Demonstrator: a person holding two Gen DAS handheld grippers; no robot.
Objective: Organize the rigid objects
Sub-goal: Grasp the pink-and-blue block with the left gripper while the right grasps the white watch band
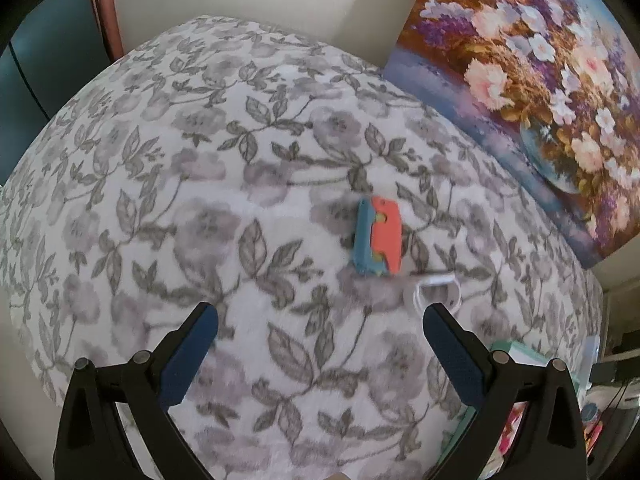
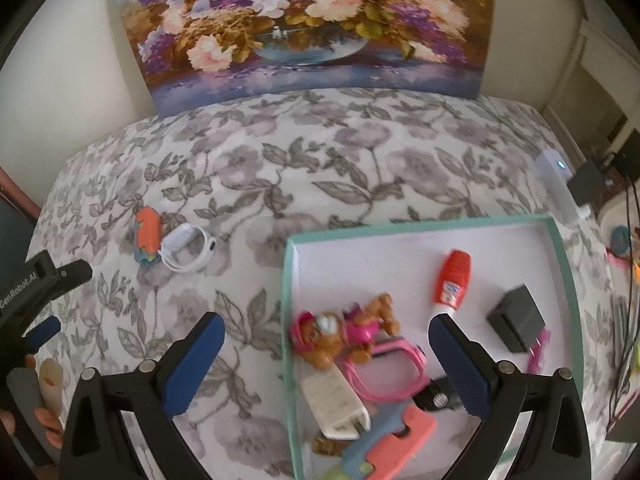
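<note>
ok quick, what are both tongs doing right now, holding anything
Left tongs: open, holding nothing, above the blanket.
Right tongs: open, holding nothing, over the edge of the tray.

- The left wrist view looks forward and down over the bed [image 1: 160, 200], fairly near, facing its far edge with the flower painting [image 1: 540, 80] off to the right.
- The right wrist view looks down at the bed's right side over the teal box [image 2: 560, 264], facing the painting straight on.
- Both views share the orange-and-blue toy [image 1: 378, 236] beside the white strap [image 1: 436, 292].
</note>
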